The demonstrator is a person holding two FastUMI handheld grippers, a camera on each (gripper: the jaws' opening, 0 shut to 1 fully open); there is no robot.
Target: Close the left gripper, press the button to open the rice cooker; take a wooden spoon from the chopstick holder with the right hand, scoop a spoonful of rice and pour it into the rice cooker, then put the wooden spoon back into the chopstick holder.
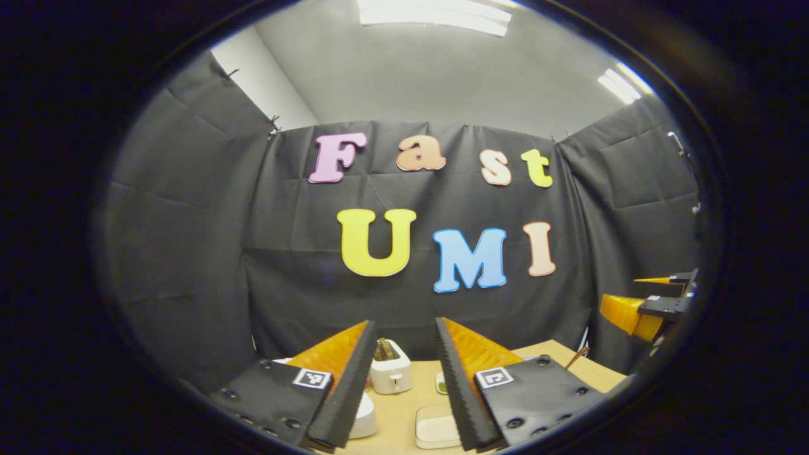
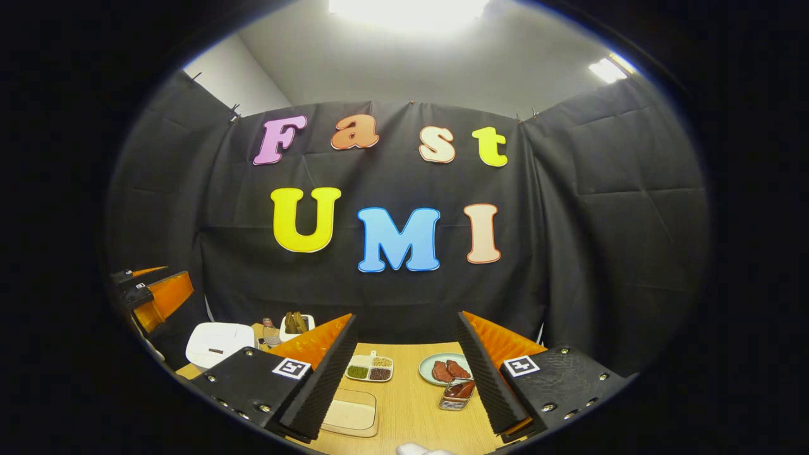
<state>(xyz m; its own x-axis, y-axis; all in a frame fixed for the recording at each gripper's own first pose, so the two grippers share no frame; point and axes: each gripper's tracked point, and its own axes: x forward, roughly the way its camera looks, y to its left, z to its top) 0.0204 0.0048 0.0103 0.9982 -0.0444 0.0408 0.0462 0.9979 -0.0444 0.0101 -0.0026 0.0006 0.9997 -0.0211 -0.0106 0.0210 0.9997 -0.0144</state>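
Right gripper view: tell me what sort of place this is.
Likely a mock kitchen in a recording booth: a wooden table against black cloth walls, with a rice cooker, a toaster and a plate of food.

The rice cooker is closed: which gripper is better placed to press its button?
Left, probably. The white rice cooker sits at the table's left end, below the left gripper in the right gripper view. The right gripper hovers open over the sectioned dish and plate.
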